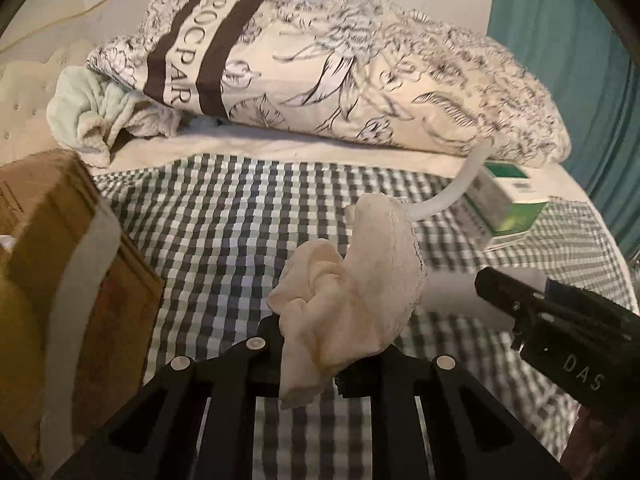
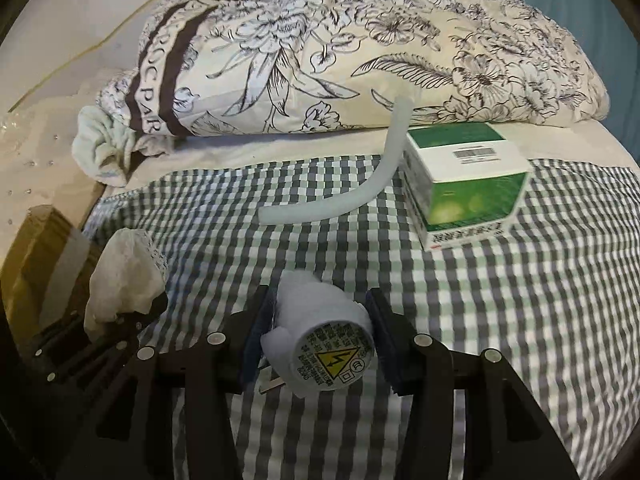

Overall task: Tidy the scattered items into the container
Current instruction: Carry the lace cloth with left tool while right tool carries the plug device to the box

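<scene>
My left gripper (image 1: 316, 344) is shut on a crumpled cream cloth (image 1: 360, 272), which hangs above the checked bedspread. My right gripper (image 2: 320, 300) is shut on a white plug adapter (image 2: 320, 340) with a yellow warning label, its blue pads (image 2: 256, 336) pressing on both sides. The cardboard box (image 1: 60, 260) stands at the left edge of the bed, also seen as the box (image 2: 44, 256) in the right wrist view. A bent white tube (image 2: 348, 184) and a green and white carton (image 2: 468, 184) lie on the bedspread further back.
A rolled floral quilt (image 2: 360, 52) lies across the back of the bed, with a pale green towel (image 2: 104, 144) tucked at its left end. A teal curtain (image 1: 568, 60) hangs at the right. The checked bedspread (image 2: 520, 300) covers the near part of the bed.
</scene>
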Available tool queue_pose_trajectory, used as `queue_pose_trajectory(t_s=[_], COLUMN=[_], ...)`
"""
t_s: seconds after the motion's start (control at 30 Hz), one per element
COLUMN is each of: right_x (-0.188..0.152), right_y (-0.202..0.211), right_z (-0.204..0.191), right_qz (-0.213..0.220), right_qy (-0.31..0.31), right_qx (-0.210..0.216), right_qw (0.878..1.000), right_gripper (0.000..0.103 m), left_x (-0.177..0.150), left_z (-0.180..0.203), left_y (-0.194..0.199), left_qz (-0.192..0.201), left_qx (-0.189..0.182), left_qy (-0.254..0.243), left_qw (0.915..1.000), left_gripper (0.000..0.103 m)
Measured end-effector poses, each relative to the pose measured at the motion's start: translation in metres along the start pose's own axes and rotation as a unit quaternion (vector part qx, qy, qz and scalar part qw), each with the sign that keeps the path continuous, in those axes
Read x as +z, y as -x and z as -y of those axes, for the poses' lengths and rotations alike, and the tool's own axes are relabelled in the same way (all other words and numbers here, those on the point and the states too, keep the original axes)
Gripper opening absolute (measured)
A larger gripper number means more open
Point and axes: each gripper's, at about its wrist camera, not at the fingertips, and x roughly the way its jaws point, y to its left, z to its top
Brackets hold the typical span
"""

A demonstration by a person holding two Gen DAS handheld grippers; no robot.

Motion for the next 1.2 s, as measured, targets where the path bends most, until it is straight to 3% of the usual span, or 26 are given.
queue_pose_trajectory(t_s=[0.33, 0.63, 1.2], right_x=[-0.005, -0.004, -0.004], right_y=[0.067, 0.134, 0.194], right_z=[-0.011, -0.055, -0.197], right_qz=[0.033, 0.077, 0.114], right_qy=[0.017, 0.053, 0.131], right_qx=[0.006, 0.029, 0.109], right_qw=[0.999, 0.995, 0.979], right_gripper=[0.048, 0.048, 0.048], left_x=[-0.001, 0.000, 0.002], left_z=[0.002, -0.018, -0.132], left_y=[0.071, 0.135, 0.223], left_qz=[0.033, 0.063, 0.099], left_qx=[0.001, 0.007, 0.050], left_qy=[0.002, 0.024, 0.078], left_qw=[0.9995, 0.9977, 0.9907], left_gripper=[0.015, 0.015, 0.015])
